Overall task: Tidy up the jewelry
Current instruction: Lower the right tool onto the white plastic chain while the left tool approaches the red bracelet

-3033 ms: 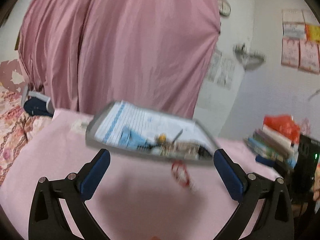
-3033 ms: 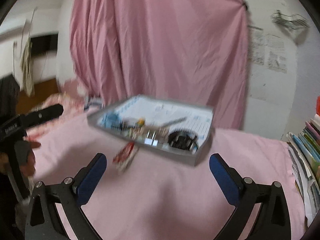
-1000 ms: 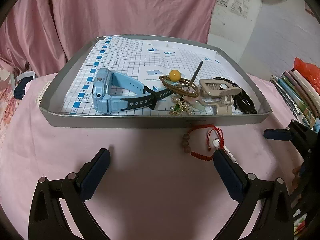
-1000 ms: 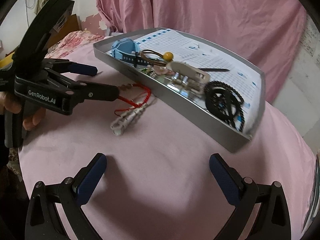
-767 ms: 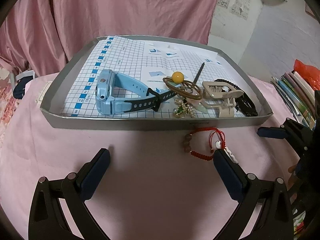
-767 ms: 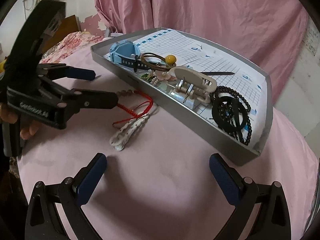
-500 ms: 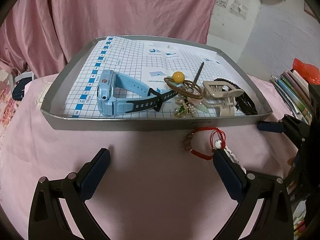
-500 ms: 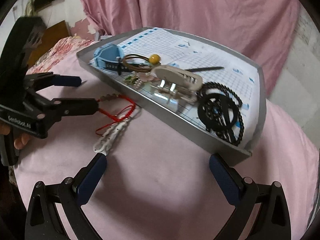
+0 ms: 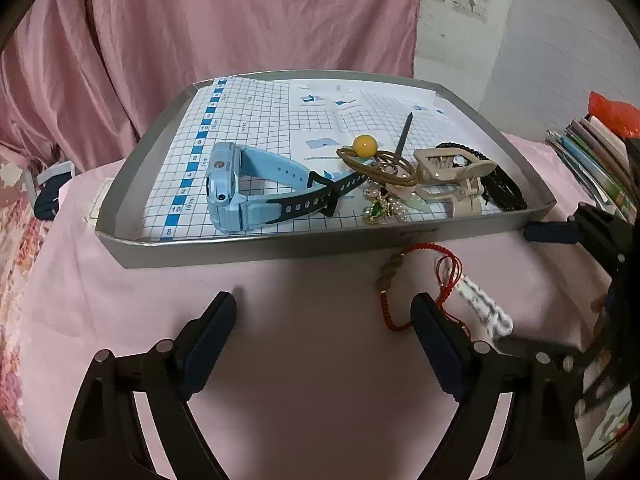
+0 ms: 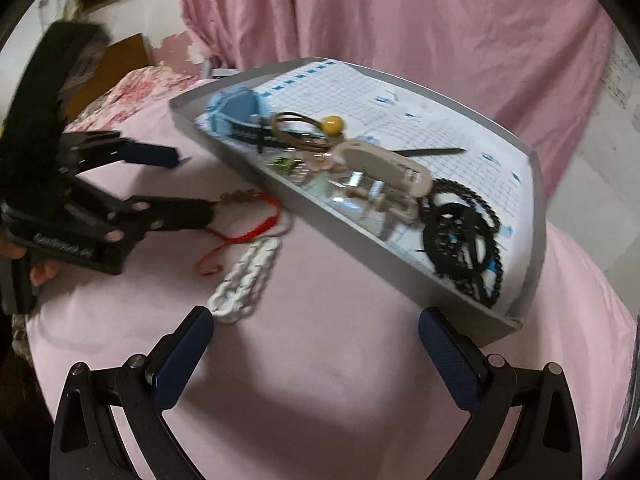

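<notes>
A grey tray (image 9: 280, 245) lined with grid paper holds a blue watch (image 9: 240, 188), a yellow-bead hair tie (image 9: 365, 145), a beige hair claw (image 9: 452, 170), a small green-and-pearl brooch (image 9: 378, 209) and a black bead bracelet (image 9: 502, 190). In front of the tray, a red cord bracelet (image 9: 418, 276) and a white chain (image 9: 486, 310) lie on the pink cloth. My left gripper (image 9: 323, 318) is open, its right finger lying over the red cord. My right gripper (image 10: 316, 340) is open and empty, with the white chain (image 10: 246, 276) by its left fingertip. The right wrist view shows the left gripper (image 10: 192, 184) against the red cord bracelet (image 10: 248, 232).
A stack of books (image 9: 588, 160) and a red bag (image 9: 612, 114) sit at the right table edge. A pink curtain (image 9: 240, 20) hangs behind the tray. Floral bedding (image 9: 16, 248) lies to the left. A person's hand (image 10: 42, 272) holds the left gripper.
Both grippers came down from facing the curtain to the table. In the last half second the left gripper's fingers narrowed slightly around the red cord, and the right gripper shifted toward the white chain.
</notes>
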The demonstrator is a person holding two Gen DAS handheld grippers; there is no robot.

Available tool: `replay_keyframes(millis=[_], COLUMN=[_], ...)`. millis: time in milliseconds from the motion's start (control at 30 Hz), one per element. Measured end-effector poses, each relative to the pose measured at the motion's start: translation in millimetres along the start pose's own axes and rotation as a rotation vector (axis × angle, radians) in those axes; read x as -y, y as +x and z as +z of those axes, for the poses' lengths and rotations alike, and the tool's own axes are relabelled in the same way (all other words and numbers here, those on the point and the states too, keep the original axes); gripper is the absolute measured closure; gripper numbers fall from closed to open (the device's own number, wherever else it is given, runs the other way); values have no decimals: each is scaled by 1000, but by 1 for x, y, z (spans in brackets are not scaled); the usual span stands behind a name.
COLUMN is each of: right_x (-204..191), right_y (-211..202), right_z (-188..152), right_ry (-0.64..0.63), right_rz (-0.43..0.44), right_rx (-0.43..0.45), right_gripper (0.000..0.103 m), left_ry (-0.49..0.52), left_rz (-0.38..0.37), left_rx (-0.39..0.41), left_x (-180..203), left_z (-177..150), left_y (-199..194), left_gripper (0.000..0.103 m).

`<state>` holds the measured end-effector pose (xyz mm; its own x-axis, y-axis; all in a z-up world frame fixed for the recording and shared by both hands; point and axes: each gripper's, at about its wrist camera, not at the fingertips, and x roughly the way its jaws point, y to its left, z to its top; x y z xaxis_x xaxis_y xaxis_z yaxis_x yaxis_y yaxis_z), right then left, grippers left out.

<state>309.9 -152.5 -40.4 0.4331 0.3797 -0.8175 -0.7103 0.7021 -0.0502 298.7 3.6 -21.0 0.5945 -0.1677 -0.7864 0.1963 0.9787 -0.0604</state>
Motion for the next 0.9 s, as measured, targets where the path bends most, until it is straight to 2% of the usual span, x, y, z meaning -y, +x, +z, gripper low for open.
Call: replay_keyframes(millis=[133, 267, 367, 433, 567, 633, 667, 733, 867, 900], right_x=[7, 10, 13, 10, -4, -10, -11, -14, -17, -18], right_y=[-1, -7, -11, -13, -14, -13, -13, -12, -8, -7], right_z=[-2, -7, -12, -12, -9, -7, -6, -3, 2, 4], right_ry=[26, 30, 41, 29, -12, -29, -33, -38, -38, -39], right_rz=[-3, -36, 0, 39, 64, 74, 75, 76, 80, 76], right_rx=[-6, 3, 10, 10, 16, 20, 20, 22, 25, 27], right_gripper=[0, 1, 5, 12, 27, 38, 41, 52, 64, 70], left_ry=[-4, -27, -5, 20, 32, 29, 29, 30, 37, 41], left_rz=[-18, -127, -143, -125, -110, -112, -114, -123, -142, -141], left_rx=[5, 25, 26, 24, 25, 25, 25, 23, 23, 21], left_x=[-3, -8, -3, 2, 6, 4, 4, 3, 4, 5], left_z=[-1, -3, -3, -2, 0, 1, 1, 3, 4, 5], left_y=[-2, -7, -8, -8, -5, -4, -4, -2, -2, -1], left_gripper=[19, 21, 33, 48, 63, 73, 74, 78, 80, 86])
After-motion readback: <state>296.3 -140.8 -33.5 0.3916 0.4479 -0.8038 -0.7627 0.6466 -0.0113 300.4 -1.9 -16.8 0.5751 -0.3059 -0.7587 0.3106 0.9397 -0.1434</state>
